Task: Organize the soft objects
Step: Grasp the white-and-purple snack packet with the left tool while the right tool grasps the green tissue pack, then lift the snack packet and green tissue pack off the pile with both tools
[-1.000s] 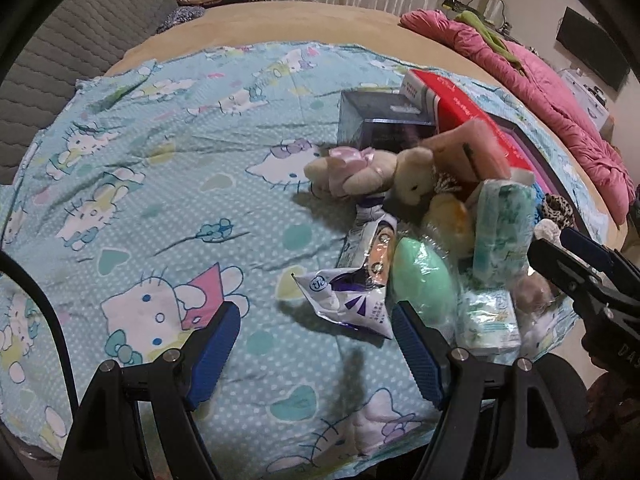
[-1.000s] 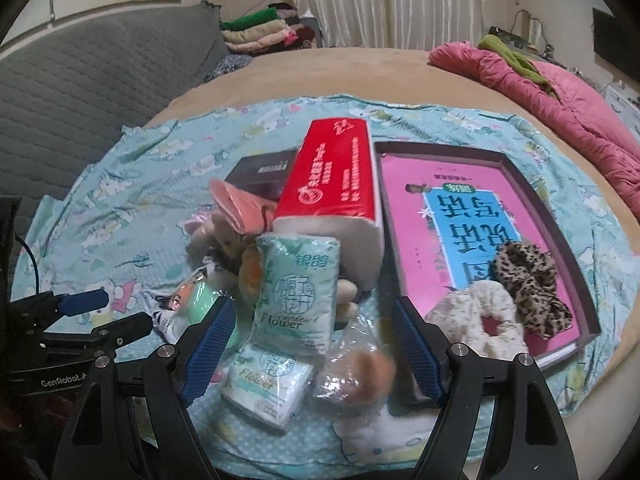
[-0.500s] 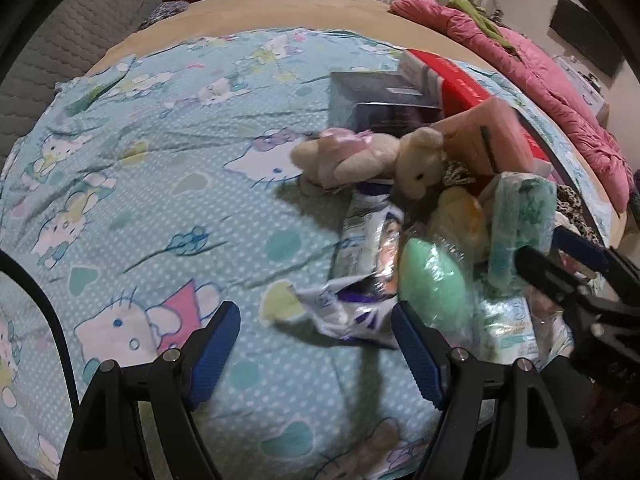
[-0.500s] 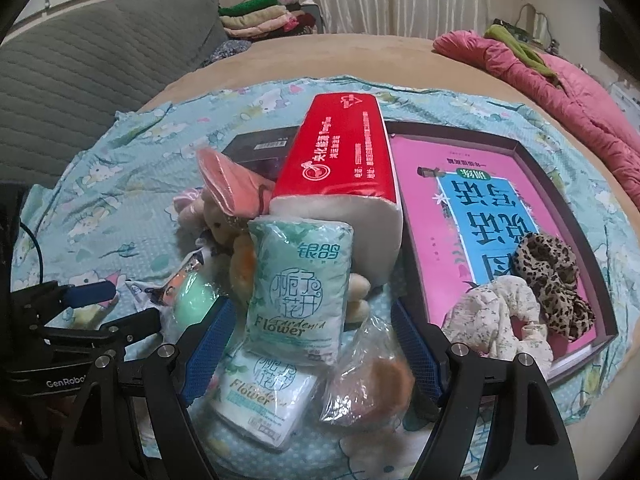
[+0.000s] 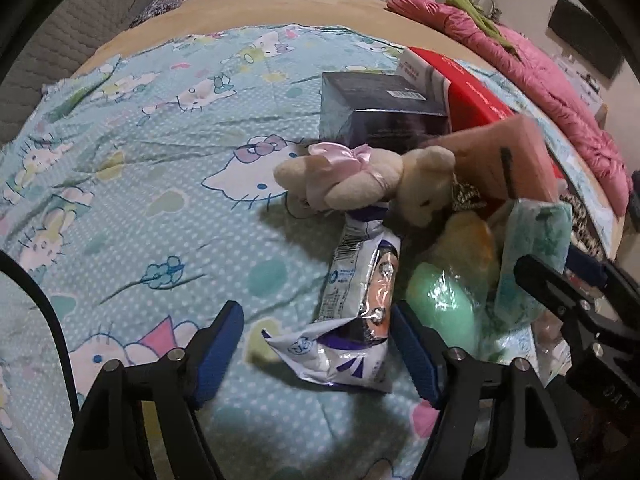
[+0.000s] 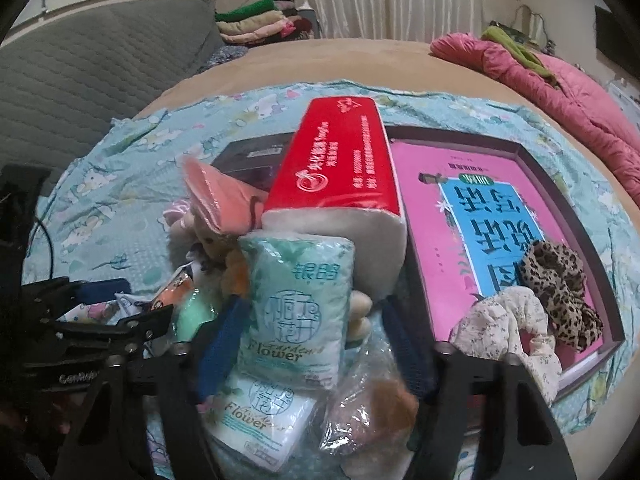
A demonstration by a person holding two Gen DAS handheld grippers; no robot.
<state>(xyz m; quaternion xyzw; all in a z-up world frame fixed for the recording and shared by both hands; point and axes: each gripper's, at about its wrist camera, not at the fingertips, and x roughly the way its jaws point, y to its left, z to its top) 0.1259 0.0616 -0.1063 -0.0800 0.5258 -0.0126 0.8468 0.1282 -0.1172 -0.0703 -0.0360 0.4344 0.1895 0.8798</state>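
On the cartoon-print sheet (image 5: pixel 160 208) the heap of soft things lies right of the left gripper (image 5: pixel 316 340) and directly under the right gripper (image 6: pixel 308 340). The upright green tissue pack (image 6: pixel 296 312), long axis pointing away, stands between the right jaws, which have just been closing but are not yet pressing. A red tissue brick (image 6: pixel 340 160) crowds behind it. The left jaws, also narrowing, straddle a crinkled foil packet (image 5: pixel 356 320) without touching.
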